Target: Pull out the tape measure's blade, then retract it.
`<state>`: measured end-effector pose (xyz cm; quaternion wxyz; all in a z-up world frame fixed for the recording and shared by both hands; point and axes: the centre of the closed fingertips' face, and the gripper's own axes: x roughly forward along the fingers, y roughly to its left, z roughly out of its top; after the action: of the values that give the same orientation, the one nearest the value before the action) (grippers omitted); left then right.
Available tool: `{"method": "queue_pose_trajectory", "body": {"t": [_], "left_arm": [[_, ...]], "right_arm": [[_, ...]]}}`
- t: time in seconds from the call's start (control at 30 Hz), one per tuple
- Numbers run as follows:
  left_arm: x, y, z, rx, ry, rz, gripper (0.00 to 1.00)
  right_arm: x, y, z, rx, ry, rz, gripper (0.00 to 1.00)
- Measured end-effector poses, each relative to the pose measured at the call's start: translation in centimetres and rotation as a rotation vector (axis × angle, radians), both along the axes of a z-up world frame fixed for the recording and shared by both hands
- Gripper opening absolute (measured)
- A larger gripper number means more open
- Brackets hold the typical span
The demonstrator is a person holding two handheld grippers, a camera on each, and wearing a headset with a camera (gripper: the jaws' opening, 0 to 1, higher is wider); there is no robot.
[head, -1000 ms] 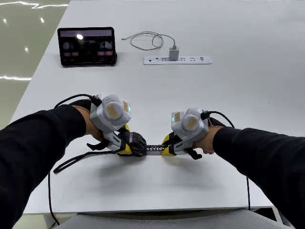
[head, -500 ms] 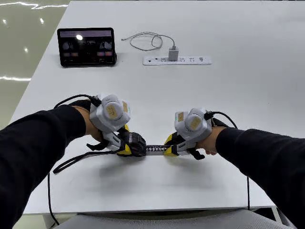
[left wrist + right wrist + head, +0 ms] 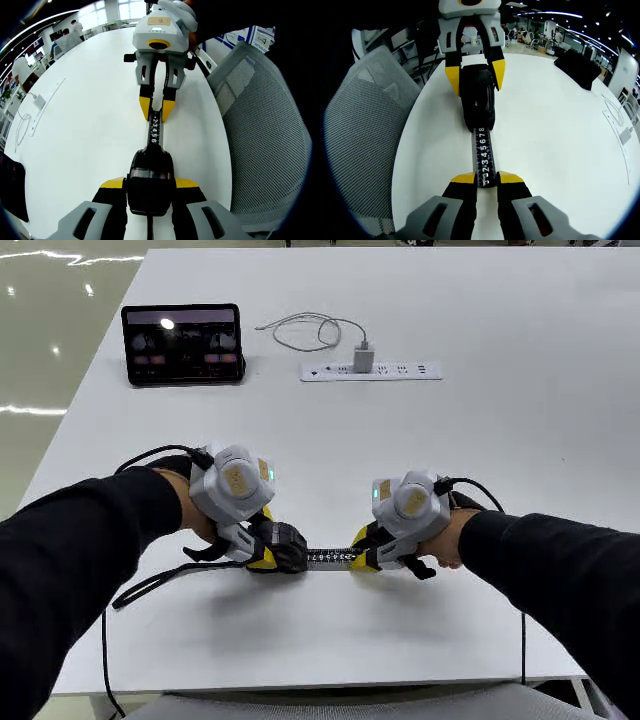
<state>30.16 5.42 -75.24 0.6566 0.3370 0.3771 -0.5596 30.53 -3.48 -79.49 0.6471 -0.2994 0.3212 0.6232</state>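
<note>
A black tape measure (image 3: 284, 546) lies on the white table (image 3: 420, 440) near its front edge, and my left gripper (image 3: 262, 548) is shut on its case (image 3: 150, 177). A short length of blade (image 3: 330, 557) with printed numbers runs from the case to my right gripper (image 3: 358, 558), which is shut on the blade's end (image 3: 483, 179). In the left gripper view the blade (image 3: 155, 131) leads to the right gripper (image 3: 156, 109). In the right gripper view the case (image 3: 477, 102) sits between the yellow jaws of the left gripper (image 3: 475, 75).
A dark tablet (image 3: 182, 342) stands at the back left. A white power strip (image 3: 372, 369) with a charger and coiled cable (image 3: 305, 328) lies at the back centre. A grey mesh chair (image 3: 265, 125) stands at the table's front edge. Black cables (image 3: 150, 580) trail from the grippers.
My right gripper has moved to the right with the blade's end, so more of the blade shows between the two grippers. The left gripper still holds the case in place.
</note>
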Motion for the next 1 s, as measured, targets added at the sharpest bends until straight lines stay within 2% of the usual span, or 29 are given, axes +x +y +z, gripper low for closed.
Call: {"method": "queue_pose_trajectory", "body": {"t": [1.0], "left_arm": [[0.3,0.0,-0.3,-0.002,0.001,0.003,0.3]], "right_arm": [[0.0,-2.8,0.0,-0.002,0.011,-0.019,0.1]]}}
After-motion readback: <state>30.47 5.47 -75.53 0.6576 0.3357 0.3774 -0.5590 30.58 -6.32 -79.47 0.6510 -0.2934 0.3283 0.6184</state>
